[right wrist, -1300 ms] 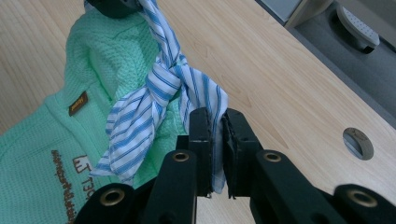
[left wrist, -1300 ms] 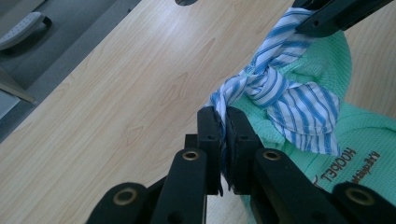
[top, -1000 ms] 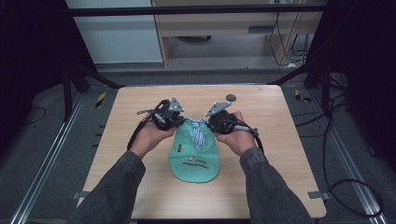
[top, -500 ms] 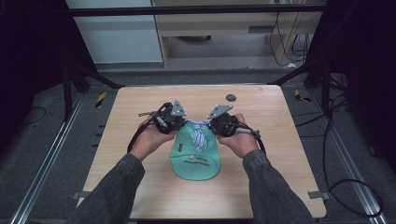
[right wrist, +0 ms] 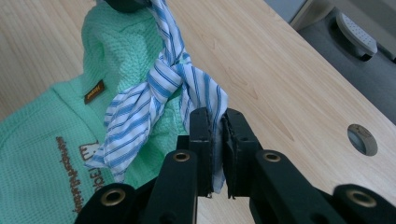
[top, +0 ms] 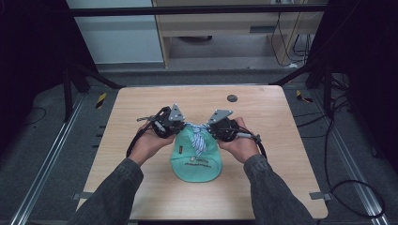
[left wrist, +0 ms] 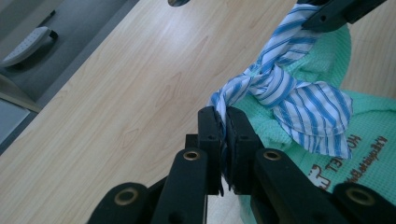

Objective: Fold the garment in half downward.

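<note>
High view: showed a green cloth (top: 196, 159) at mid-frame on the table (top: 141, 108), with a blue-striped strip (top: 199, 138) tied at its upper end and trailing down over it. Held at each end, that strip: left gripper (top: 174, 125) just upper left of the knot, right gripper (top: 217, 126) just upper right, both cradled in hands (top: 149, 143) rising from the bottom of the frame. Marked also a dark round hole (top: 232, 98) in the tabletop, upper right of centre.

Left gripper view: jaws of the left gripper (left wrist: 225, 140) pinched tight on one striped end at lower centre; knot (left wrist: 273, 86) right of centre, loose tail hanging over printed green fabric (left wrist: 369, 130) at the right edge.

Right gripper view: jaws of the right gripper (right wrist: 218, 140) likewise clamped on the other striped end at lower centre; knot (right wrist: 168, 70) above, green cloth (right wrist: 42, 144) at left with a small brown label (right wrist: 94, 91).
</note>
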Tool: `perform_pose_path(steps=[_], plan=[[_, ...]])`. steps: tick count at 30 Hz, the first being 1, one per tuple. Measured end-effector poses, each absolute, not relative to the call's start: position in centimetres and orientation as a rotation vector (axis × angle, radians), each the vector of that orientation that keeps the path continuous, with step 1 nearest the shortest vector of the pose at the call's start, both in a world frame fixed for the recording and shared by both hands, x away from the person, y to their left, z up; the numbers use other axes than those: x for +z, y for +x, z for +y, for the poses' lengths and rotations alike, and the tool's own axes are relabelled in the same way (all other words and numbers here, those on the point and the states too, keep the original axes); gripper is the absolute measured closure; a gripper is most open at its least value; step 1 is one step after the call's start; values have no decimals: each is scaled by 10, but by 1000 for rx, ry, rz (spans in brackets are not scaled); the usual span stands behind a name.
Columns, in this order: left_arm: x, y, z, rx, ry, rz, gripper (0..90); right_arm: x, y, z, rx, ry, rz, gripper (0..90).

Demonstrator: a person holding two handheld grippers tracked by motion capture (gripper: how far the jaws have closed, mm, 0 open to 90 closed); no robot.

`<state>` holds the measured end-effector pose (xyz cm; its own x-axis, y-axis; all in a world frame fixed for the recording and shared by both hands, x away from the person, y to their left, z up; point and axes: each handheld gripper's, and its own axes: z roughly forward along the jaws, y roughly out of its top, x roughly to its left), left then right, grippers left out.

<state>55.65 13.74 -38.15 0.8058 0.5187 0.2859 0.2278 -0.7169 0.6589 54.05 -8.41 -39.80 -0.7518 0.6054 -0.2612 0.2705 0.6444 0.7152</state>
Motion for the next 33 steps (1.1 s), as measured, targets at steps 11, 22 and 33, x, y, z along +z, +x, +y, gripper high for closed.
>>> perform_pose_path(steps=[11, 22, 33], plan=[[-390, 537, 139, 599, 2388, 475, 858, -409, 522, -88, 930, 639, 2381, 828], [-401, 531, 142, 612, 2377, 486, 857, -420, 517, -83, 920, 629, 2367, 825], [-410, 519, 145, 586, 2366, 474, 851, -429, 500, -87, 961, 621, 2344, 817]])
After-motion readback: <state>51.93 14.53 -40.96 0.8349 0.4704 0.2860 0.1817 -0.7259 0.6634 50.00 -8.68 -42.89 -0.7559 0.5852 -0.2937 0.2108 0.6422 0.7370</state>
